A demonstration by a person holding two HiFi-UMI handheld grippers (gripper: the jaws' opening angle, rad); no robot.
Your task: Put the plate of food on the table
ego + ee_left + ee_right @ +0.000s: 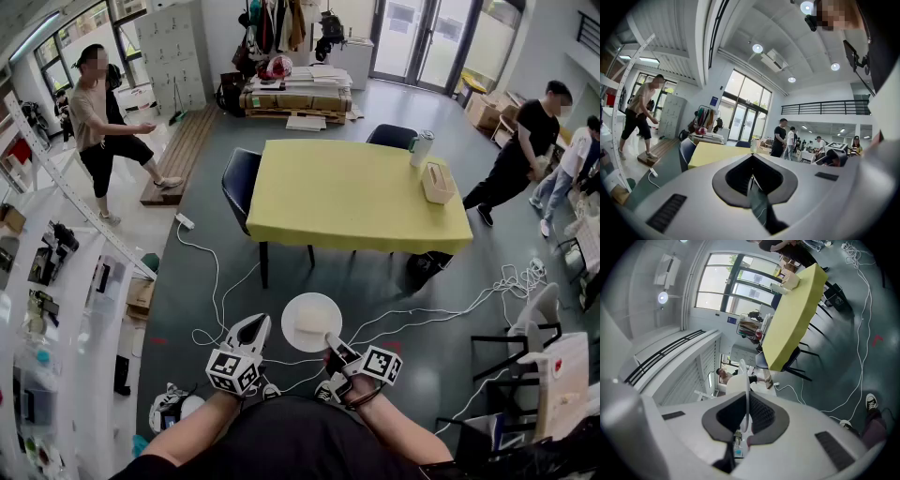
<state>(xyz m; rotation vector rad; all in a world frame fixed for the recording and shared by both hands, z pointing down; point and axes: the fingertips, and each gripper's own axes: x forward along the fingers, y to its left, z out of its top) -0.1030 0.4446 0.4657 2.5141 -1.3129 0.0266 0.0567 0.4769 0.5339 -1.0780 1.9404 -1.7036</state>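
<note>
Plate of food held by one rim, well short of the yellow surface.

The left tool hangs just beside the plate's left rim, jaws pressed together on nothing, so it gives no support. The plate, with a pale slab of food on it, is in the air above the floor, well apart from the near edge of the surface. The right tool alone pinches its near-right rim. Under so one-sided a grip the plate may tilt and let the food slide off. Cables lie loose on the floor and could catch a foot; the tissue box crowds the right edge.
</note>
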